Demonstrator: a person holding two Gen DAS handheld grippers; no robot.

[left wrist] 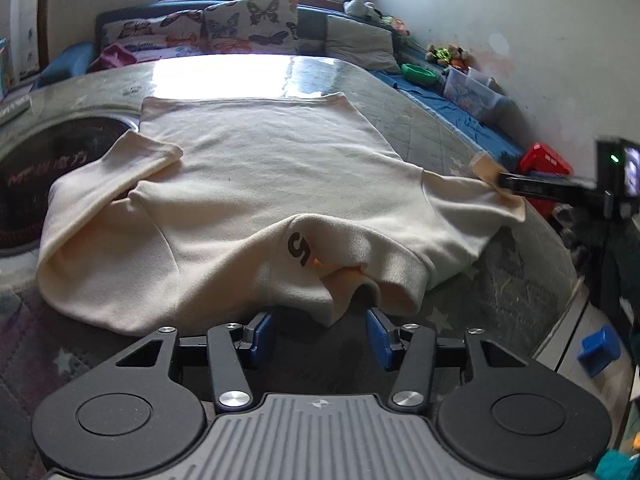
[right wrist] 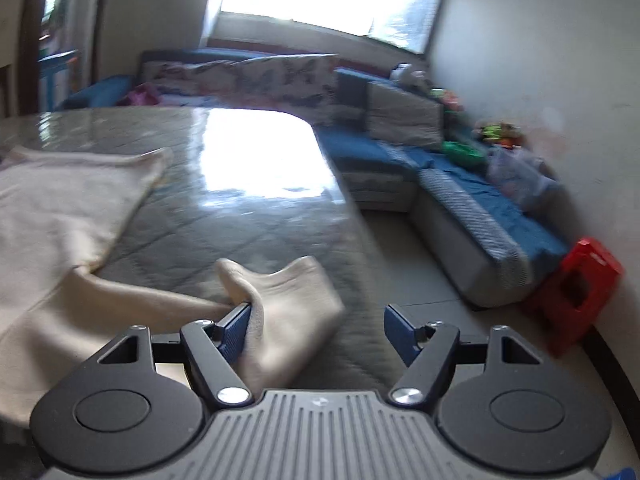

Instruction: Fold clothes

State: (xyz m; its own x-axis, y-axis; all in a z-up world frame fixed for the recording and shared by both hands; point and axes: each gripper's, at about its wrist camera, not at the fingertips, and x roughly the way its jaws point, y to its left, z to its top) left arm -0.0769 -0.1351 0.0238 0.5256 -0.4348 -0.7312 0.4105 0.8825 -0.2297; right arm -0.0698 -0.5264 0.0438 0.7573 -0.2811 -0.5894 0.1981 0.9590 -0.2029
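Garment: cream sweatshirt spread flat on the table, collar end nearest the left gripper.
Handling: looks soft, thick, light; likely drapes and bunches, not slippery.
Hold points: 2 sleeve cuffs, or the shoulder seams, judged best for a fold.
Left fingers: apart, nothing between them, just short of the collar.
Right gripper: fingers wide apart; sleeve cuff lies against the left pad, unclamped.
Pose: both grippers angled down toward the table, right one at the sleeve end.

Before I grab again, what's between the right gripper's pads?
In the right wrist view, the right gripper stands open with the sweater's sleeve cuff between its pads, against the left one.
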